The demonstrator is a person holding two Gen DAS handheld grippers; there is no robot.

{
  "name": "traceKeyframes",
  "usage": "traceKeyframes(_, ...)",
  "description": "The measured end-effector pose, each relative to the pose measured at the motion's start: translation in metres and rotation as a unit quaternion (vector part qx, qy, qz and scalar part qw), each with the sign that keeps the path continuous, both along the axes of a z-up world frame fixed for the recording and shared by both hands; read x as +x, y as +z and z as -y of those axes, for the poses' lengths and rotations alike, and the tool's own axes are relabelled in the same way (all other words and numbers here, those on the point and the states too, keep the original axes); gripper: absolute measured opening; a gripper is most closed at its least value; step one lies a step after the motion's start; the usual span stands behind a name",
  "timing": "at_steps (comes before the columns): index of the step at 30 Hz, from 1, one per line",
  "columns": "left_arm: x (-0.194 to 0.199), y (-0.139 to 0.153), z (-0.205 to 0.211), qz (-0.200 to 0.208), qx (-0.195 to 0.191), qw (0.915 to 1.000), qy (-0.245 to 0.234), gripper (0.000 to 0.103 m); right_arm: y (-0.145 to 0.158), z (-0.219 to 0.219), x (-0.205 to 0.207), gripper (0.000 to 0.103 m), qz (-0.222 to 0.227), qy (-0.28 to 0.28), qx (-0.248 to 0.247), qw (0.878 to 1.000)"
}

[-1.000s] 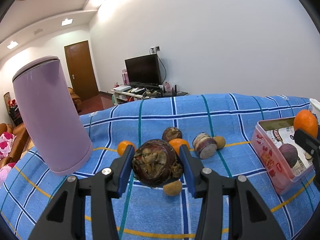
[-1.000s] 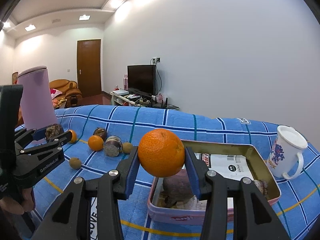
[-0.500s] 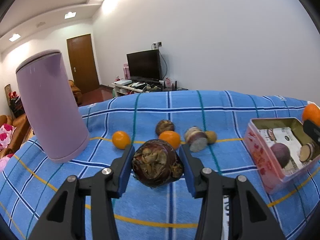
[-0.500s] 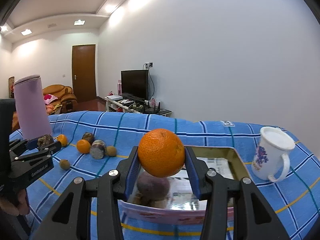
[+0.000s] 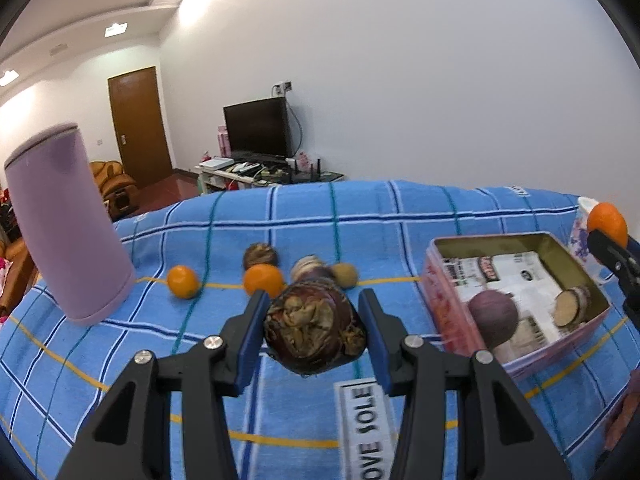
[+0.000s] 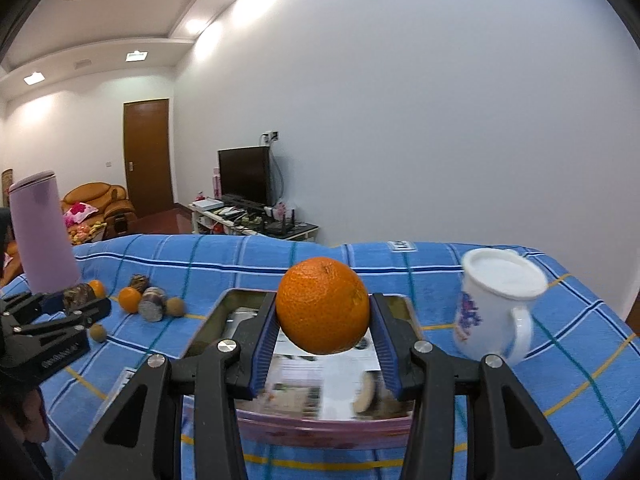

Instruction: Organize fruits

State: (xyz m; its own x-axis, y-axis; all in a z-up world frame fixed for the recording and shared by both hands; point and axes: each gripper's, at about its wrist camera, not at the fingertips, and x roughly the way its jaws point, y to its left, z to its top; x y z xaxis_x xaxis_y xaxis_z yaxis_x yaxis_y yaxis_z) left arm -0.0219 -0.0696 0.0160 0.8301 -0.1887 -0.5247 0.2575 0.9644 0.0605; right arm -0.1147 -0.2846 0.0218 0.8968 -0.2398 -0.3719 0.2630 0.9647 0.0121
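Note:
My left gripper [image 5: 314, 326] is shut on a dark brown mangosteen [image 5: 314, 330], held above the blue checked cloth, left of the pink tin box [image 5: 440, 280]. My right gripper [image 6: 324, 334] is shut on a large orange [image 6: 323, 306], held above the tin box [image 6: 320, 426]. The box holds a purple fruit [image 5: 493, 317] and a cut fruit half [image 5: 570, 307]. Loose on the cloth lie two small oranges [image 5: 183, 281] [image 5: 263, 279], another mangosteen [image 5: 260, 255], a cut purple fruit [image 5: 310, 268] and a small brown fruit [image 5: 345, 275].
A tall lilac tumbler [image 5: 66, 224] stands at the left of the cloth. A white mug [image 6: 496, 300] stands right of the tin box. The left gripper body [image 6: 44, 332] shows at the left of the right wrist view, with a small brown fruit [image 6: 97, 333] beside it.
Both grippers have moved right with their fruits. The right gripper with the orange now sits over the middle of the tin box; the left gripper is closer to the box.

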Motion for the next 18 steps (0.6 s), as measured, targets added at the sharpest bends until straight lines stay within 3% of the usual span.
traceKeyframes(10, -0.005, 0.013, 0.054, 0.015, -0.001, 0.9990, -0.042, 0.048, 0.002, 0.044, -0.009, 0.047, 0.002, -0.041, 0.004, 0.999)
traceKeyframes(18, 0.003, 0.003, 0.112, -0.006, -0.001, 0.9971, -0.075, 0.048, 0.000, 0.072, 0.002, 0.047, -0.014, -0.067, 0.014, 0.998)
